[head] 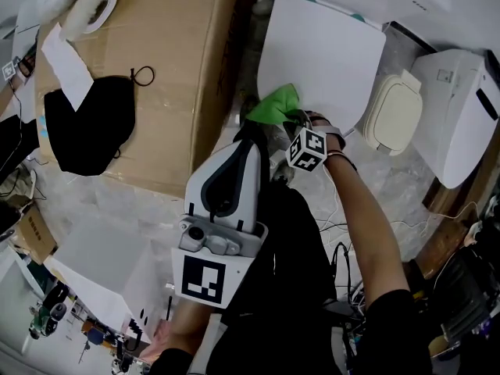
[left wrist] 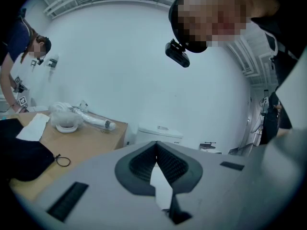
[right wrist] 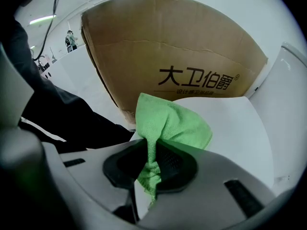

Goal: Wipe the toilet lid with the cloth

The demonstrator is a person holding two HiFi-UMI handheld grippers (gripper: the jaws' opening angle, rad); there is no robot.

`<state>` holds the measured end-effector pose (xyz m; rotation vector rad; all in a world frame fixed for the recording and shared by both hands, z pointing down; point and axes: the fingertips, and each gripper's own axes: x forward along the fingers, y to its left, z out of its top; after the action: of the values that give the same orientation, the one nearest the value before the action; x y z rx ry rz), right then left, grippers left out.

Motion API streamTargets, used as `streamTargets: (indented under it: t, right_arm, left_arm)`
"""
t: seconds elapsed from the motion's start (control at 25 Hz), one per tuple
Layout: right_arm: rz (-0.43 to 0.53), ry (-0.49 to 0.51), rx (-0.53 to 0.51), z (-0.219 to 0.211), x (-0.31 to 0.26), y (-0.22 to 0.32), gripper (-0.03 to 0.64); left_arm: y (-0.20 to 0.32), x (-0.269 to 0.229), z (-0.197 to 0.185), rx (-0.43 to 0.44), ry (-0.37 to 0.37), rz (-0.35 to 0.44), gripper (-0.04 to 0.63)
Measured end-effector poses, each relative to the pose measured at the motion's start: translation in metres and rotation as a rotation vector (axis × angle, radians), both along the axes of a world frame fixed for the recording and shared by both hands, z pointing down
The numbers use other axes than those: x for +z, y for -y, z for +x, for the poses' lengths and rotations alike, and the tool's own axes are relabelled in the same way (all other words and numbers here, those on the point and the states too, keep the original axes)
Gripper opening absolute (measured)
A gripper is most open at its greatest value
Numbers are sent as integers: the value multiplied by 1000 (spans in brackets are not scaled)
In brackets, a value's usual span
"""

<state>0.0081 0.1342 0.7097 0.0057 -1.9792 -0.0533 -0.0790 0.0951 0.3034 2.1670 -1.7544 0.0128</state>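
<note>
Pressure is what we need: with our right gripper (right wrist: pixel 152 150) clamped on the green cloth (right wrist: pixel 170 123) at the toilet lid's (head: pixel 324 61) near corner, we should press it flat and sweep evenly, left gripper (left wrist: pixel 156 147) closed on nothing.

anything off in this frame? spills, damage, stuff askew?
Nothing looks spilled or damaged. The green cloth is bunched up in the right gripper jaws rather than spread flat, and it sits at the edge of the toilet lid. The left gripper is idle, with its jaws shut on nothing.
</note>
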Motion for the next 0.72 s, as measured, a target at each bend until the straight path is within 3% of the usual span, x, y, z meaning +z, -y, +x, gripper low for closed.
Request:
streamTargets:
  t: [0.72]
  right_arm:
    - [-12, -34, 66, 78, 3, -36, 64]
  left_arm:
    - [-14, -7, 54, 93, 5, -1, -2]
